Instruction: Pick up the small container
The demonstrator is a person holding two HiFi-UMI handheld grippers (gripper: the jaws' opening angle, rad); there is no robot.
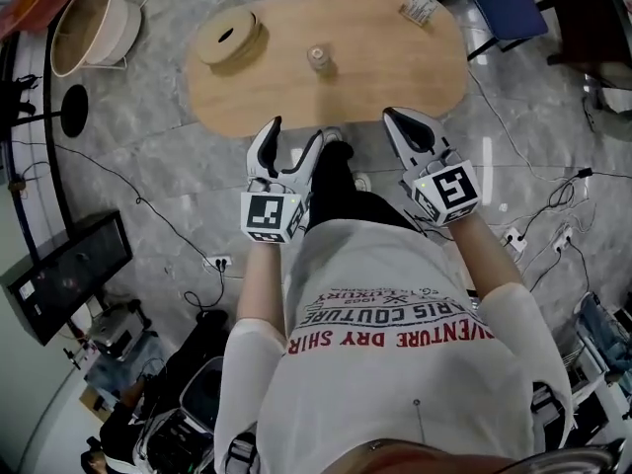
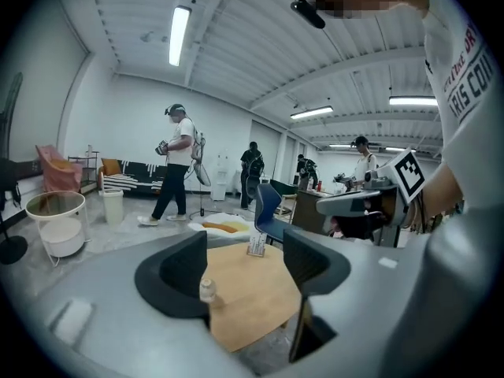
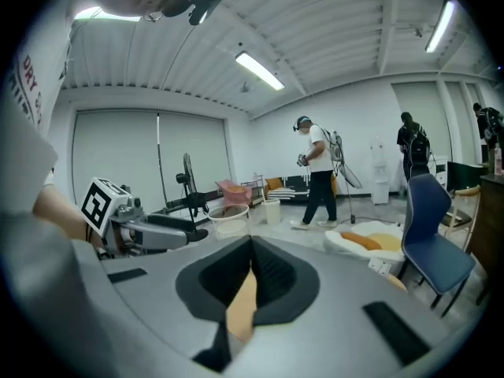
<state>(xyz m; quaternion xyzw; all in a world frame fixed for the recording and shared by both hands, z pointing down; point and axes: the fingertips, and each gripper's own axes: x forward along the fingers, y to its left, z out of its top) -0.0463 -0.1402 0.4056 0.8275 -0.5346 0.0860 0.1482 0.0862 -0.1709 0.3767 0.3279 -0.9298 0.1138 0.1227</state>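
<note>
The small container (image 1: 318, 59) stands upright at the upper centre of the head view, on the oval wooden table (image 1: 415, 67), well apart from both grippers. It would best be reached with the left gripper (image 1: 294, 138), whose jaws are held partly apart and empty: centred around the body, then closed gently. The right gripper (image 1: 399, 119) is closed on nothing. The container appears cylindrical, pale and capped. A round wooden spool (image 1: 229, 39) lies at the upper left.
</note>
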